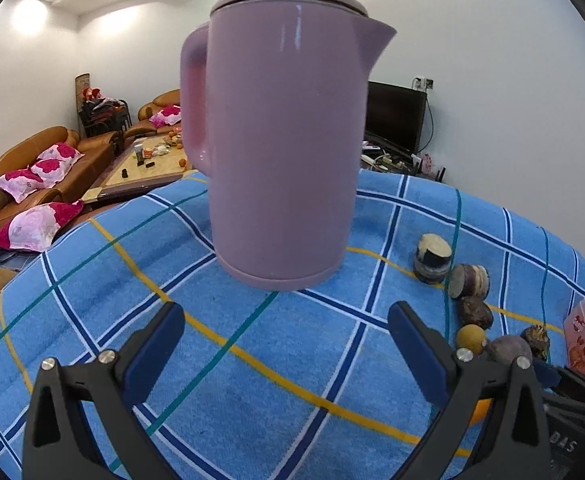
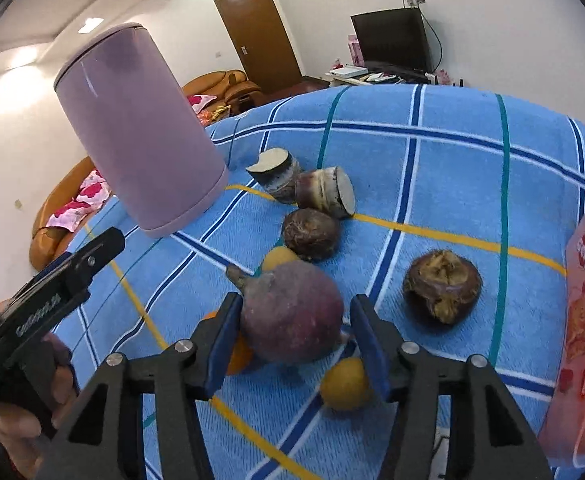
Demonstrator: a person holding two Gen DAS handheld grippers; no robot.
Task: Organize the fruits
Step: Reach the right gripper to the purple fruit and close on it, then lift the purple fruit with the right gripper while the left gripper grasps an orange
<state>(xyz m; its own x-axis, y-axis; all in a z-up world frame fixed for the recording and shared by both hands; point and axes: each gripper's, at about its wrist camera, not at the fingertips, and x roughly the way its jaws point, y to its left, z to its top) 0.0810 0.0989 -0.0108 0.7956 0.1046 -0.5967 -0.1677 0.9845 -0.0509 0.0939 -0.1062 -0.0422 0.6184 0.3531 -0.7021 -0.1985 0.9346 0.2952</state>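
Right gripper [image 2: 292,320] is tilted down at the cloth with a big purple fruit [image 2: 292,312] sitting between its blue pads. The left pad looks like it's on the skin; the right one still shows a sliver of gap, so we'd say jaws partly spread around it, not clamped yet. Left gripper [image 1: 286,320] hangs jaws wide apart, nothing in them, facing the pink kettle [image 1: 284,140]. A hand [image 2: 32,412] grips its handle (the white lettering there is too warped to read). Two small yellow fruits [image 2: 344,384] lie near the purple one on the blue checked cloth [image 2: 452,152]; the pink box [image 2: 580,320] at right has red print we can't make out.
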